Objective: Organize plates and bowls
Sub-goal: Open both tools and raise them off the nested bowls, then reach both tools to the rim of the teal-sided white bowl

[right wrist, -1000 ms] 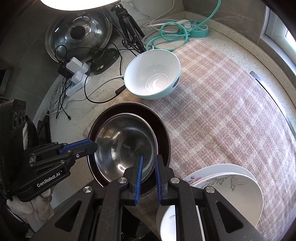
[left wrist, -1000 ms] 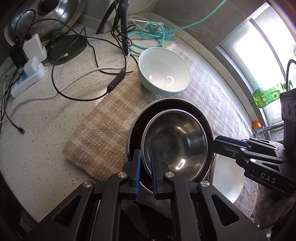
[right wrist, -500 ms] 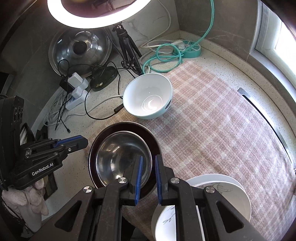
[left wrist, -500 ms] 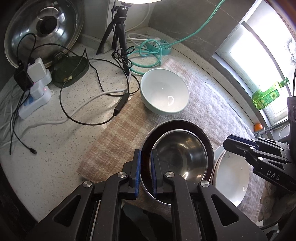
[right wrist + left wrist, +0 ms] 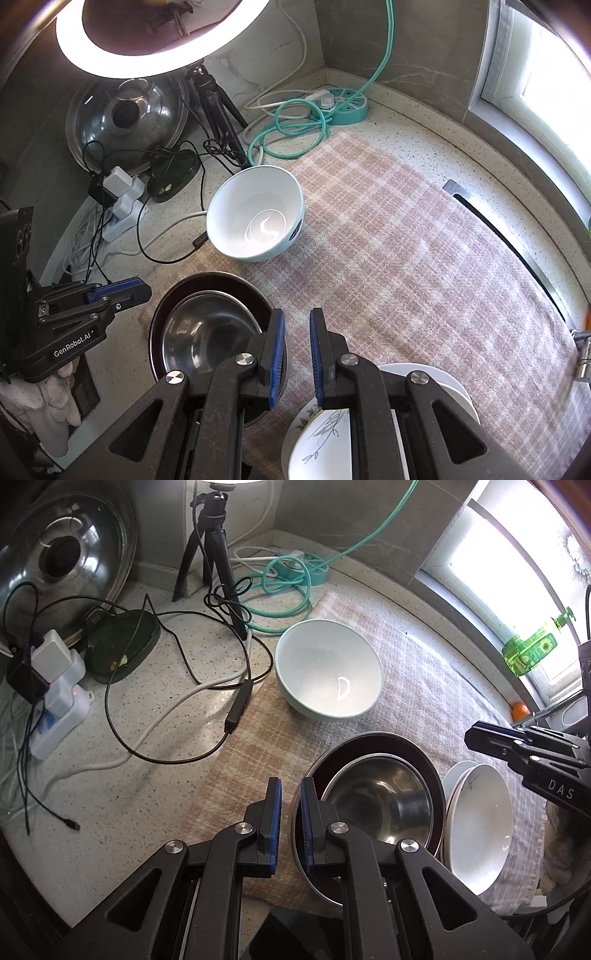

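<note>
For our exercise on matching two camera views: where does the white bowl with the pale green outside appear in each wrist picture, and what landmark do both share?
Left wrist view: the white bowl sits above centre, on the checked cloth, beyond the steel bowl.
Right wrist view: the bowl lies left of centre, at the cloth's far left corner.
Shared landmark: the black tripod behind it.

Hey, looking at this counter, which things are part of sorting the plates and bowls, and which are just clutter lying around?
Part of the job:
- white bowl
- steel bowl, nested in the dark bowl
- stack of white plates

Just lying about:
- pot lid
- tripod
- power strip
- teal cable
- green bottle
</note>
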`<state>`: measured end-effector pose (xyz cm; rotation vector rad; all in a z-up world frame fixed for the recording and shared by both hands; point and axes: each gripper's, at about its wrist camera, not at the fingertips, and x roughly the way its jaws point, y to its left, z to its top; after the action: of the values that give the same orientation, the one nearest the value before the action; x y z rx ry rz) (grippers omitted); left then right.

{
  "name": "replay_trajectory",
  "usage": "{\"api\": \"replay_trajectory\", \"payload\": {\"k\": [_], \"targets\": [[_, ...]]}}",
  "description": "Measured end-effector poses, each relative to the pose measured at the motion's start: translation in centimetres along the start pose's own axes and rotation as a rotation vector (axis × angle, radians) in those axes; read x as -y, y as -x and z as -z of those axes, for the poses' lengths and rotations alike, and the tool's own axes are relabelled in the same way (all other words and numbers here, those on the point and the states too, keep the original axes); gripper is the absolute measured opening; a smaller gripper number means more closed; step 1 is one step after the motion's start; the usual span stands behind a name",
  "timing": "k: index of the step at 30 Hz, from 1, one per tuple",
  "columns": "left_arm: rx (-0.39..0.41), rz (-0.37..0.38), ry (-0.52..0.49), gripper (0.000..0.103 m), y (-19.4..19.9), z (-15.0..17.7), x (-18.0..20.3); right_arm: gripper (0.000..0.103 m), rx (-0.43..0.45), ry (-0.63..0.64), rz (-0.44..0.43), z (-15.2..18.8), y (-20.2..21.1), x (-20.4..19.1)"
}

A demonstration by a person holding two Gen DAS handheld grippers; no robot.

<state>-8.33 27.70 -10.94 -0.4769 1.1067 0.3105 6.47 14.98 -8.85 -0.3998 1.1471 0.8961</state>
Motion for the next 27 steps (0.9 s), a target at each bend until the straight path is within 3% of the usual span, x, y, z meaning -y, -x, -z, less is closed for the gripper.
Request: {"api": "replay_trajectory", "payload": {"k": [13,27], "targets": [[-0.027,0.018,-0.052,0.009,-1.7,-2.1,-0.6,0.014,-0.01,-0.117,-0.019,-2.0,-1.6,1.1],[-0.036,0.058,0.018,0.01,-3.2,-4.7,-2.6,0.014,-0.031,-0.188,-0.085,-4.7,-4.5,1.1]]}}
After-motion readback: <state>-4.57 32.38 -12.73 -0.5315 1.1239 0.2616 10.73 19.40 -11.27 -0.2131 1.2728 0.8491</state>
